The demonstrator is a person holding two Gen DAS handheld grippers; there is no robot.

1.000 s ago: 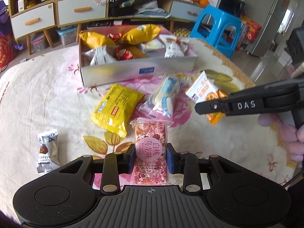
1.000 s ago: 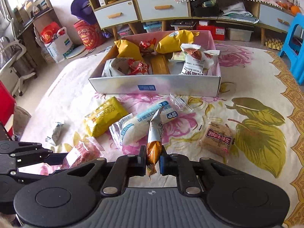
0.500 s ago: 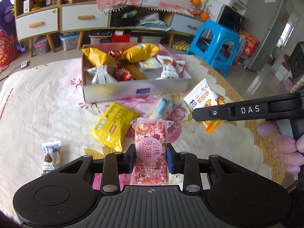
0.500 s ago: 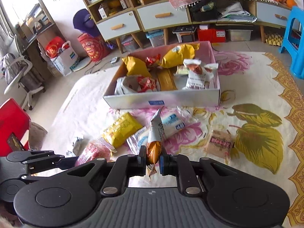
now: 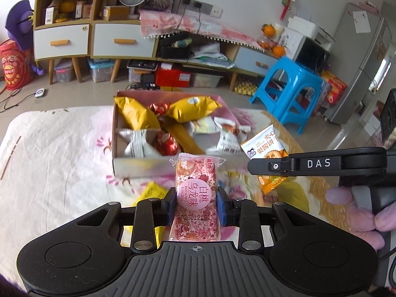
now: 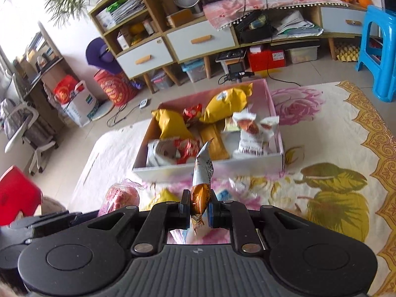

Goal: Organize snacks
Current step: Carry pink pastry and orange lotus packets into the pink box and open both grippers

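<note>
My left gripper (image 5: 196, 204) is shut on a pink snack bar (image 5: 196, 193) with a round pink label, held upright above the table. My right gripper (image 6: 200, 206) is shut on a white and orange biscuit packet (image 6: 202, 170), gripped edge-on. That same biscuit packet (image 5: 266, 148) shows at the right of the left wrist view, with the right gripper's black arm across it. Beyond both lies the shallow pink-lined box (image 5: 142, 167) (image 6: 205, 169) with yellow, red and white snack packs in it.
A yellow packet (image 5: 152, 190) lies blurred on the flowered tablecloth (image 6: 329, 133) in front of the box. A blue stool (image 5: 288, 86) stands at the table's far right. Cabinets with drawers (image 6: 200, 39) line the wall. A gloved hand (image 5: 356, 212) holds the right gripper.
Both grippers have risen with their snacks and come closer to the box. The loose packets on the cloth have slipped down behind the grippers.
</note>
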